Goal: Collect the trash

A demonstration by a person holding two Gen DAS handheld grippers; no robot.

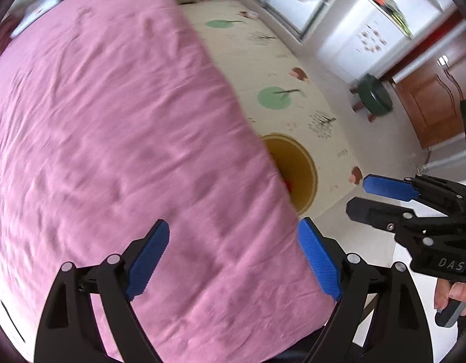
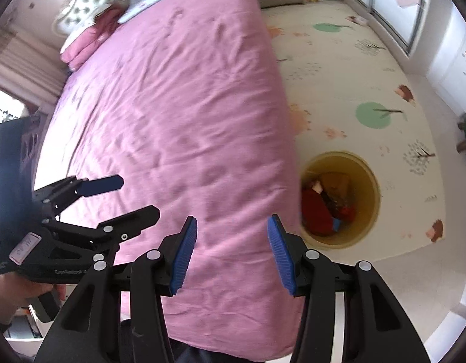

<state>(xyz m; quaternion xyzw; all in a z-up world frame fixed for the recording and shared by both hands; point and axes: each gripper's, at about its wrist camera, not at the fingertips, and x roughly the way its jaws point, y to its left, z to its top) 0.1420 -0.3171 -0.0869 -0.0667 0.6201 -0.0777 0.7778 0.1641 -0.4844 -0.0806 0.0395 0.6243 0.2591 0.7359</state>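
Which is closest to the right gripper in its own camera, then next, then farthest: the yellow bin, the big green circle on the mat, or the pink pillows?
From the right gripper:
1. Yellow bin, on the floor just right of the bed.
2. Big green circle, on the mat beyond the bin.
3. Pink pillows, far up the bed, upper left.
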